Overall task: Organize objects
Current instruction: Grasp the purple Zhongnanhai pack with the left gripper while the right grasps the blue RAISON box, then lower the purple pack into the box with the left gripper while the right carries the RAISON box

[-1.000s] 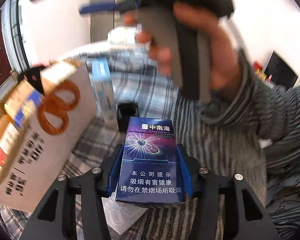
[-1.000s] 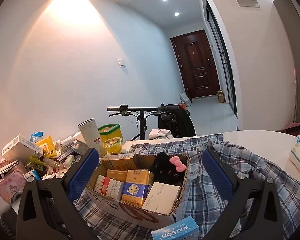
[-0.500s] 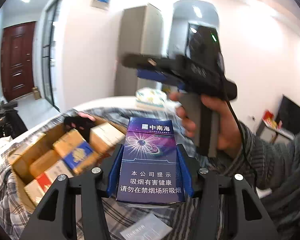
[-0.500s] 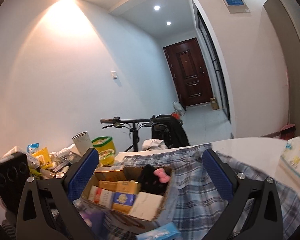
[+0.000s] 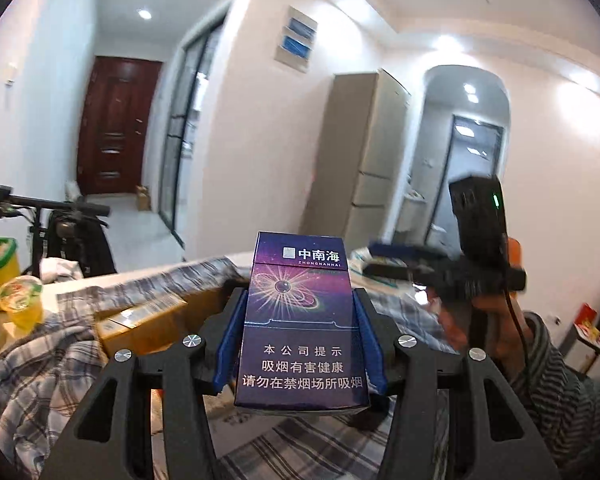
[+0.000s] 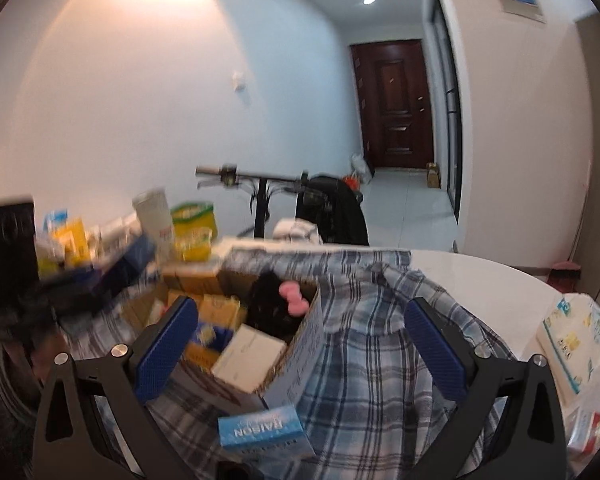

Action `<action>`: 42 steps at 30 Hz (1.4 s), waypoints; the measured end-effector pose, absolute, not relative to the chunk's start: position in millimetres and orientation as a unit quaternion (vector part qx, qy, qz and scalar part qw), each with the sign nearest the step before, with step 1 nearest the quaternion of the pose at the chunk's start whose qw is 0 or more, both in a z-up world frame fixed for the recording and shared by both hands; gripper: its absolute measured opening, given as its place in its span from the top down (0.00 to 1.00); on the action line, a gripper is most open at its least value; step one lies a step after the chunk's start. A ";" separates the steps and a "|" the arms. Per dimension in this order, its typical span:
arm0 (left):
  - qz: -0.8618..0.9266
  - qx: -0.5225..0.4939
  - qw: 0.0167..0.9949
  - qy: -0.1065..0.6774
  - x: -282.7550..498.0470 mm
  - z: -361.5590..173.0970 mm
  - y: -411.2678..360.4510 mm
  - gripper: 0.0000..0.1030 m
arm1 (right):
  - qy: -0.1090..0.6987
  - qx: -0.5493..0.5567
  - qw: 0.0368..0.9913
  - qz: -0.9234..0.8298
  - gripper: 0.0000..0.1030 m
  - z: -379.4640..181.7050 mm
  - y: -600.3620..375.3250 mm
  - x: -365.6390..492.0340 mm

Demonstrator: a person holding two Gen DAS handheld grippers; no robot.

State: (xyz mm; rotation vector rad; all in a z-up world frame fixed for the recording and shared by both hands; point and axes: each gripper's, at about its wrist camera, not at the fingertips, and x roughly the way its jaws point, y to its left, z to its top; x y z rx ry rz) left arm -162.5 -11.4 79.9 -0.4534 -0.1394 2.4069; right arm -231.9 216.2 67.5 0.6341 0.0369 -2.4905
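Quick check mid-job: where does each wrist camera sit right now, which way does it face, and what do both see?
Left wrist: on the left gripper, facing the hallway; its fingers clamp a purple cigarette pack; a striped sleeve shows.
Right wrist: on the open right gripper, looking down at the open cardboard box on plaid cloth.
Shared: the dark red door, bicycle handlebars, the box.

A cardboard box sits on the plaid cloth, a Raison pack before it.

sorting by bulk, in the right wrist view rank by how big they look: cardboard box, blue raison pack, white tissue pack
1. cardboard box
2. white tissue pack and blue raison pack look alike; the raison pack lies nearer the camera, so their order is unsure.
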 end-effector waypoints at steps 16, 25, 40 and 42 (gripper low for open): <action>0.934 -0.187 0.300 -0.050 -173.8 77.2 -2.1 0.48 | 0.161 0.392 0.344 -0.838 0.01 -0.1 175.0 -232.0; 0.937 -0.190 0.289 -0.055 -175.3 78.4 -2.7 0.48 | 0.136 0.389 0.328 -0.850 0.46 5.6 193.7 -238.9; 0.965 -0.176 0.188 -0.051 -181.9 74.4 -9.5 0.48 | 0.078 0.317 0.237 -0.915 0.46 43.1 230.9 -245.7; 0.969 -0.171 0.168 -0.058 -183.5 74.9 -14.3 0.48 | 0.069 0.303 0.225 -0.923 0.46 46.7 234.0 -246.9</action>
